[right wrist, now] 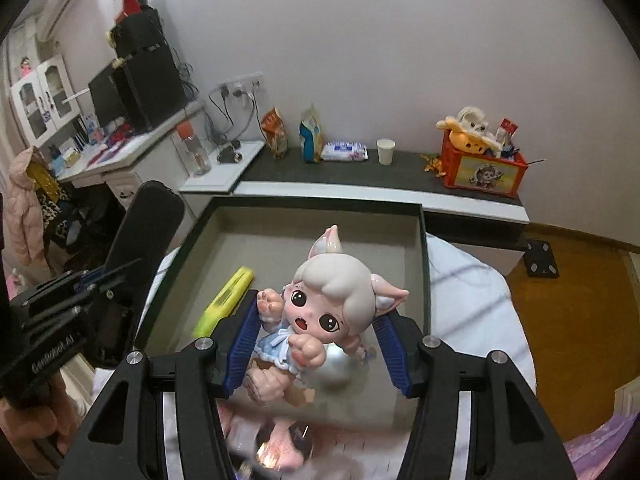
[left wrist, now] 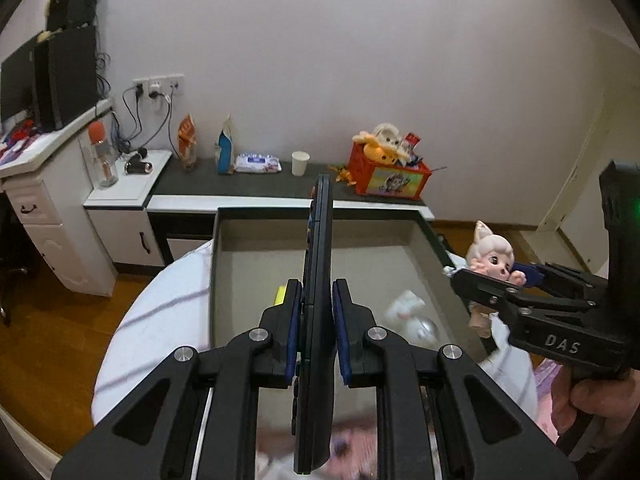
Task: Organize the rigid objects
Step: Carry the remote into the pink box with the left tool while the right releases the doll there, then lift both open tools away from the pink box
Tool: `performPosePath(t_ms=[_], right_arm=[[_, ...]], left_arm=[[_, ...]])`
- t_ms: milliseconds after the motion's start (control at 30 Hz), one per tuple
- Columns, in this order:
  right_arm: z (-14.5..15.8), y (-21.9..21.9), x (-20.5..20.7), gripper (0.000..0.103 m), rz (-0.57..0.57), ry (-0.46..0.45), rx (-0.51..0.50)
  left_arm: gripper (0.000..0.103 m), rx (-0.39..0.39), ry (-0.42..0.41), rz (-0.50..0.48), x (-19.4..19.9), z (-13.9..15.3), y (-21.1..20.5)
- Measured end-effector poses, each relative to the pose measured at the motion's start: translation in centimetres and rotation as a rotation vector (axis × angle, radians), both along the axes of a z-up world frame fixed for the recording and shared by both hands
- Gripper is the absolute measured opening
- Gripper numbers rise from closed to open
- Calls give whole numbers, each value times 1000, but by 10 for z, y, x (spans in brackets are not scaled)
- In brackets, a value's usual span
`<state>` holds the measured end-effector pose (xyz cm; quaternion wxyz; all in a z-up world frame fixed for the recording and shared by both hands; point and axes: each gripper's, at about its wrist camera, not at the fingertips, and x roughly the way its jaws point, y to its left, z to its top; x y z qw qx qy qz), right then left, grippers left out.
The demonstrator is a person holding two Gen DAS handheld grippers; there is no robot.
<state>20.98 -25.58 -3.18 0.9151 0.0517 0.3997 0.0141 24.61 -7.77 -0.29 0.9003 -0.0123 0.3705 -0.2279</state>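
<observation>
Both claws tilt downward over the tray (right wrist: 425,264): left claw (left wrist: 316,312) pinching a remote (left wrist: 318,264), right claw (right wrist: 316,340) pinching a doll (right wrist: 320,312).

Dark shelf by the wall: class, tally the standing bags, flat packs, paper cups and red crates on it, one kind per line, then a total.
Standing bags: 2
Flat packs: 1
Paper cups: 1
Red crates: 1
Total: 5

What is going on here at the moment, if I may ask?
A person is tidying toys with handheld tongs. The left tongs are shut on a thin black remote, held edge-on. The right tongs grip a cat-eared doll. Both hang over a shallow grey tray, where a yellow highlighter already lies.
</observation>
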Motion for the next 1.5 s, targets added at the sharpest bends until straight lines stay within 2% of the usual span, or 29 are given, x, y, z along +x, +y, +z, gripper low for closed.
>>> performPosePath(t_ms=[200, 433, 533, 567, 600, 633, 667, 700, 900, 967, 1000, 1133, 1233, 1500], right_arm=[[-36, -21, 61, 57, -21, 97, 33], [-64, -27, 90, 57, -10, 179, 36], [-70, -28, 95, 58, -21, 196, 24], [-72, -30, 96, 58, -26, 204, 26], [-74, -31, 97, 59, -30, 208, 31], [-75, -32, 96, 68, -33, 211, 36], [-76, -33, 96, 81, -36, 209, 42], [-73, -35, 94, 81, -44, 195, 46], [-50, -35, 72, 86, -53, 129, 73], [-40, -33, 61, 102, -59, 104, 84], [-33, -33, 52, 103, -61, 79, 88], [-11, -26, 18, 103, -60, 18, 113], [5, -17, -12, 103, -60, -27, 95], [31, 11, -90, 103, -73, -109, 41]], left_arm=[[15, 34, 100, -7, 56, -35, -27], [16, 92, 178, -26, 77, -67, -50], [17, 121, 178, -26, 77, -72, -53], [25, 141, 176, -20, 77, -73, -54], [49, 147, 176, -14, 75, -73, -53], [67, 155, 170, 0, 74, -71, -51], [90, 159, 158, 12, 72, -69, -49], [98, 163, 123, 37, 68, -63, -45], [103, 134, 39, 71, 42, -33, -22], [103, 125, 11, 83, 31, -22, -13], [103, 115, -9, 92, 22, -15, -7], [103, 90, -68, 116, -14, 9, 14], [103, 75, -89, 126, -42, 21, 28], [103, 60, -123, 130, -107, 36, 51]])
